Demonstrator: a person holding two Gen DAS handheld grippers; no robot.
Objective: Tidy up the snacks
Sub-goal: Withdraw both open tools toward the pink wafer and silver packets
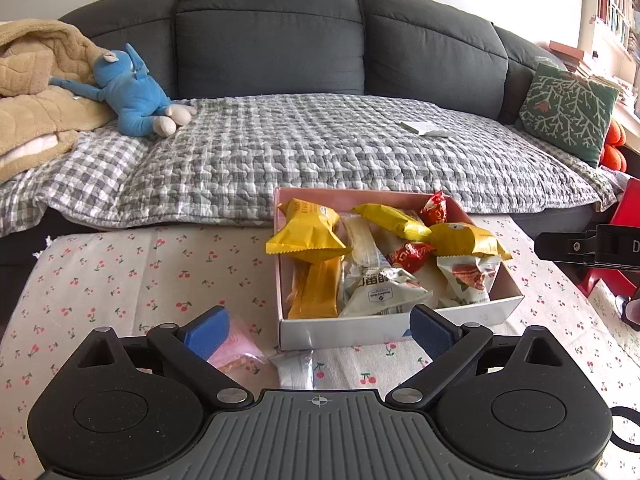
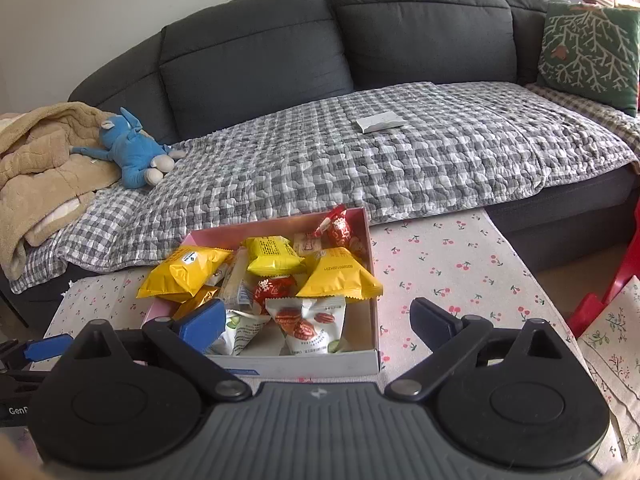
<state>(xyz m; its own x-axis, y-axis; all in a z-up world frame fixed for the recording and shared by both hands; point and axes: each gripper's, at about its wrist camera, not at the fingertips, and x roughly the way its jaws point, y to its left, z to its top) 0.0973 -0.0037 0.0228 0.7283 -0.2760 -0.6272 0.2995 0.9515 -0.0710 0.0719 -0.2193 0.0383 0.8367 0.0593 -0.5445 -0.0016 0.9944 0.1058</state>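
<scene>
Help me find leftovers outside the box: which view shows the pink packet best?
The left wrist view: the pink packet lies on the tablecloth, partly behind the left hand-held gripper. In the right wrist view I cannot find it.

Each gripper [image 1: 319,330] [image 2: 316,320] — black linkage arms, silver rivets, ribbed grey base — carries blue pads.

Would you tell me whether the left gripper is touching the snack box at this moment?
Apart. In the left wrist view the left gripper has its jaws spread wide, nothing between them, with tablecloth visible between its blue pads and the snack box.
</scene>
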